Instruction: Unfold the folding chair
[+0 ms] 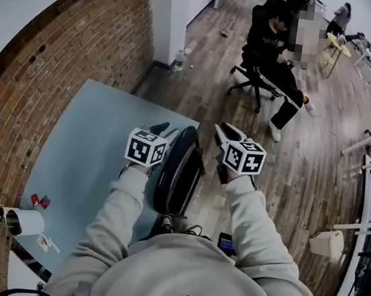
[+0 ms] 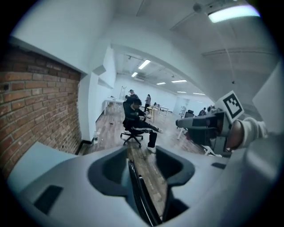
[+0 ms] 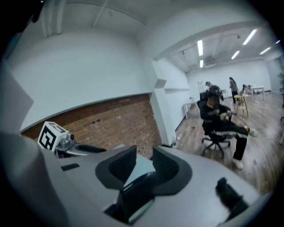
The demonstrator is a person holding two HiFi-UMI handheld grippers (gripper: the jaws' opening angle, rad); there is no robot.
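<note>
The folded black chair (image 1: 178, 169) stands upright on the wood floor, edge-on between my two hands. My left gripper (image 1: 160, 130) hovers by its upper left side and my right gripper (image 1: 223, 131) by its upper right. In the left gripper view the jaws (image 2: 142, 155) stand apart and the chair's thin edge (image 2: 138, 190) runs below the gap, with no pad pressing on it. In the right gripper view the jaws (image 3: 144, 162) are also apart, and the chair's dark top edge (image 3: 133, 190) lies just under them.
A pale blue tabletop (image 1: 82, 157) lies left of the chair along the brick wall (image 1: 55, 59), with a paper roll (image 1: 18, 221) on it. A person sits on an office chair (image 1: 269, 50) ahead. A bottle (image 1: 179, 58) stands by the wall, a white bin (image 1: 327, 243) at the right.
</note>
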